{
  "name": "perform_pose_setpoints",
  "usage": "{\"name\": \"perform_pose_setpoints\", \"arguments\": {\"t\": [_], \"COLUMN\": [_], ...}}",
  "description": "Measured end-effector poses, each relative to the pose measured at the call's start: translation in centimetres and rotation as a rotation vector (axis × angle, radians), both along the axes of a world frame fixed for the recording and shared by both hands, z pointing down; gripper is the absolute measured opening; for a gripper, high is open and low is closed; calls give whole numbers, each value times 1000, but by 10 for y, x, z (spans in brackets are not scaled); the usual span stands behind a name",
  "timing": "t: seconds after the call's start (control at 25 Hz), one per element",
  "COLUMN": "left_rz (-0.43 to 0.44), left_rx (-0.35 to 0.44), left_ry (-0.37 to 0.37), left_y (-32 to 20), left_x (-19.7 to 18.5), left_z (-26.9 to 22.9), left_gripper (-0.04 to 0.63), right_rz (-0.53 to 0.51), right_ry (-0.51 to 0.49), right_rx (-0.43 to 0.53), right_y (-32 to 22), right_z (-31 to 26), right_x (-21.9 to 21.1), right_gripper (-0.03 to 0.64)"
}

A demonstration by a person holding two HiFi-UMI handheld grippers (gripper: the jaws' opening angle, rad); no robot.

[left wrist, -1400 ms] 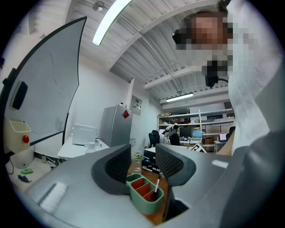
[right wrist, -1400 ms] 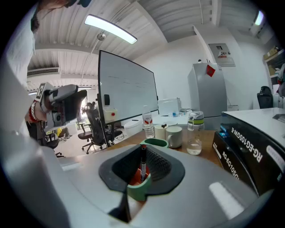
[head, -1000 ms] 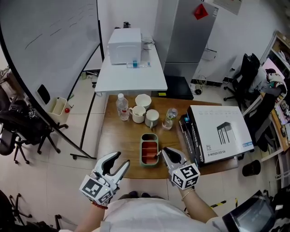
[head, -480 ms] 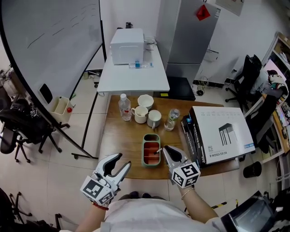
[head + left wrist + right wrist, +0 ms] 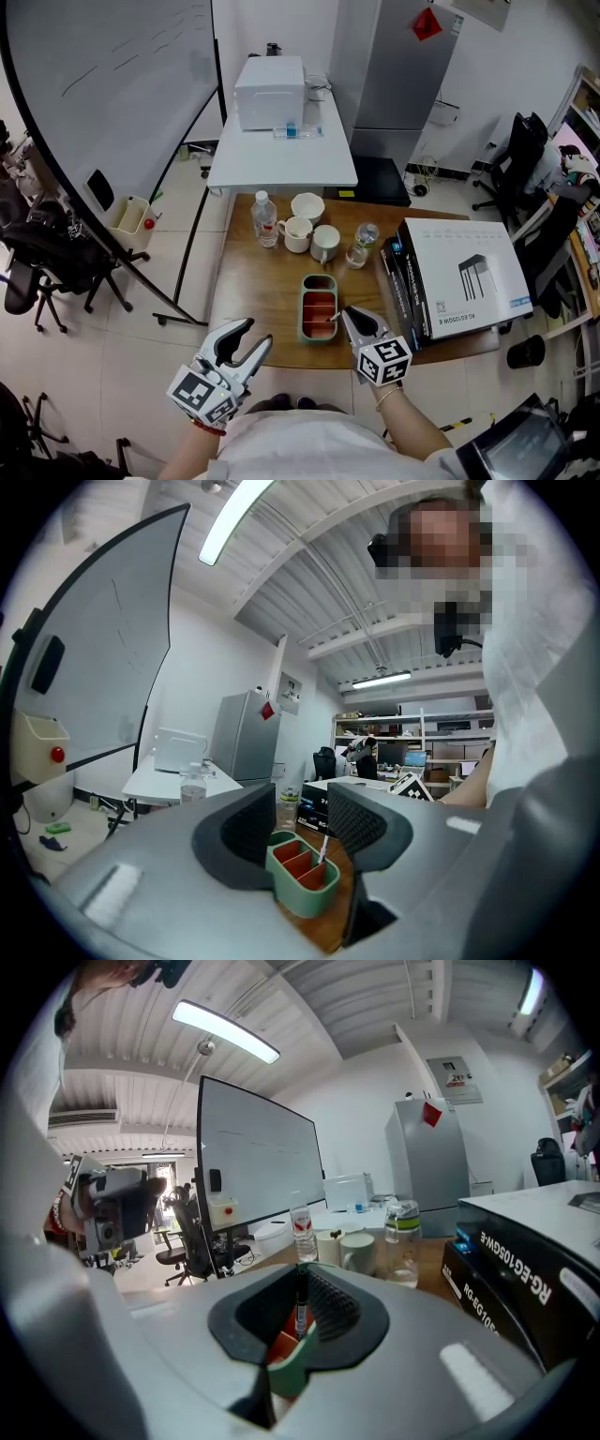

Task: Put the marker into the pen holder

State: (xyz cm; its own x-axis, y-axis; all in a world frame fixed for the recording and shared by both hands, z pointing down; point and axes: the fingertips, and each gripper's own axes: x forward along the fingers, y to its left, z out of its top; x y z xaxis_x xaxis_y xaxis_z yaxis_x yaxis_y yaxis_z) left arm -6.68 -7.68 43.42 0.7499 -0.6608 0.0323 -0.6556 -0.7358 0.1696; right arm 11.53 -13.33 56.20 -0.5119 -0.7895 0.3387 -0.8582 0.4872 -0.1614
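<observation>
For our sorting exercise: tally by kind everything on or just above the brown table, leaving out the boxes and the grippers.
White cups: 3
Bottles: 2
Pen holder: 1
Marker: 1
Total: 7

The pen holder stands on the table, near its front edge. My right gripper sits just right of it, with the marker upright between the jaws at the holder's near right side. My left gripper is left of the holder, apart from it. Behind the holder stand a bottle, cups and a jar. Boxes lie at the right.
</observation>
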Motion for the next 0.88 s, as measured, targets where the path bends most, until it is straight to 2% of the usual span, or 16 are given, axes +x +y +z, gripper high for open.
{"name": "perform_pose_setpoints", "arguments": {"t": [0.32, 0.52, 0.68, 0.88], "left_rz": [8, 18, 18, 43], "left_rx": [-2, 0, -4, -6], "left_ry": [2, 3, 5, 2], "left_y": [-1, 0, 0, 2], "left_x": [2, 5, 4, 7], "left_z": [-1, -1, 1, 2], "left_gripper": [150, 150, 150, 150], "right_rz": [-33, -56, -80, -79], "right_ry": [63, 63, 69, 28], "right_rx": [-94, -127, -164, -164], "right_y": [12, 16, 19, 26], "right_z": [36, 47, 56, 54], "right_x": [1, -1, -3, -6], "right_gripper": [26, 30, 132, 202]}}
